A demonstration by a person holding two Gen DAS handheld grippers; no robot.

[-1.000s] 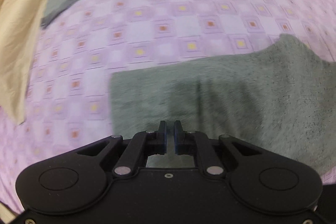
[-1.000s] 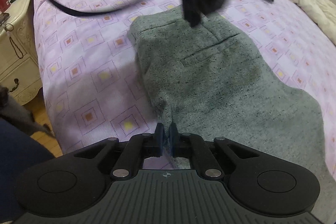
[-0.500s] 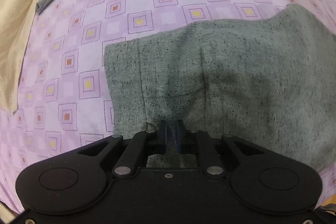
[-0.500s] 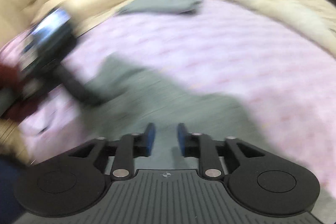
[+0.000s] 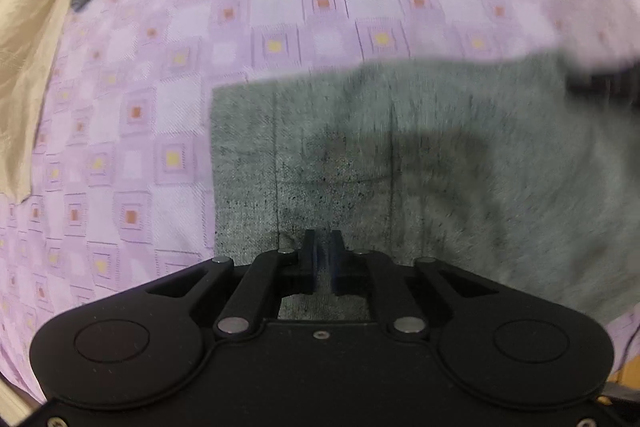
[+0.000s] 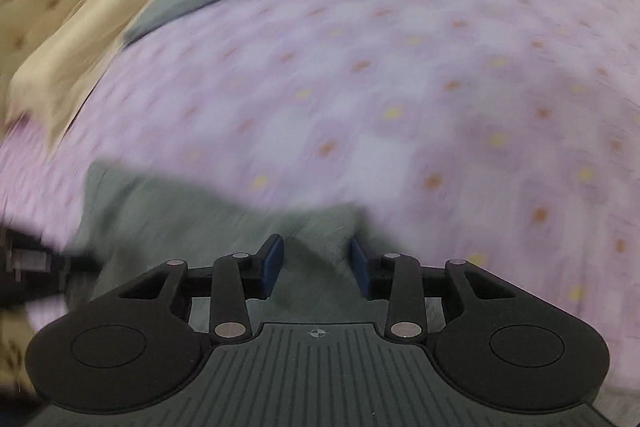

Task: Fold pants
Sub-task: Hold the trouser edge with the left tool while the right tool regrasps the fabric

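We see our left gripper [image 5: 323,255] closing its jaws over the grey pants [image 5: 440,163]; our right gripper [image 6: 316,259] opening, jaws released, above the pants' edge.

The right gripper [image 6: 316,259] is opening its jaws over a raised fold of grey pants [image 6: 168,211] lying on the purple bedsheet [image 6: 400,67] at lower centre.

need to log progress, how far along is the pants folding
Partly done: the grey pants lie doubled on the purple bedsheet. In hand: left tongs closing at their near edge, right tongs opening over another edge. Left: the final fold.
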